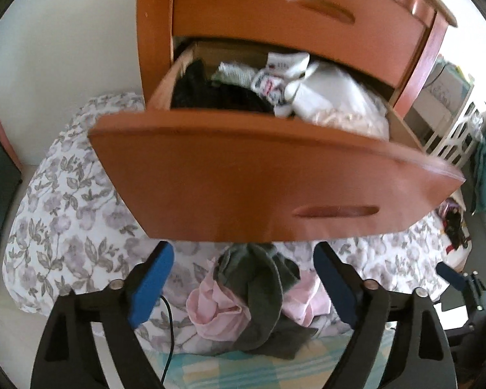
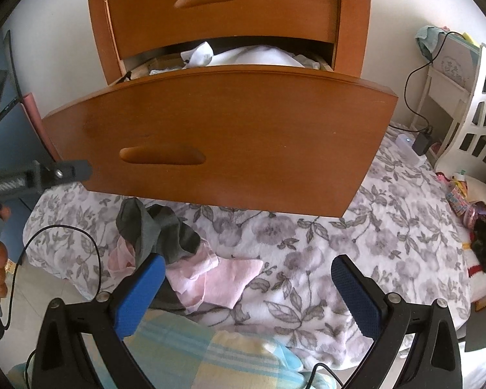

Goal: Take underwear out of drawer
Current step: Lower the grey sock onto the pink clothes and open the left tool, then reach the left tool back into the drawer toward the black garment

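Observation:
An orange wooden drawer stands pulled out of the chest. Inside lie black, patterned and white garments; the right wrist view shows only white cloth over the drawer's rim. On the bed below lie grey underwear and pink underwear in a heap. My left gripper is open above that heap, holding nothing. My right gripper is open too, over the pink cloth and floral blanket, with nothing between its fingers.
A floral blanket covers the bed under the drawer. A closed upper drawer sits above the open one. A white headboard and nightstand with cables stand at right. A hand shows at left.

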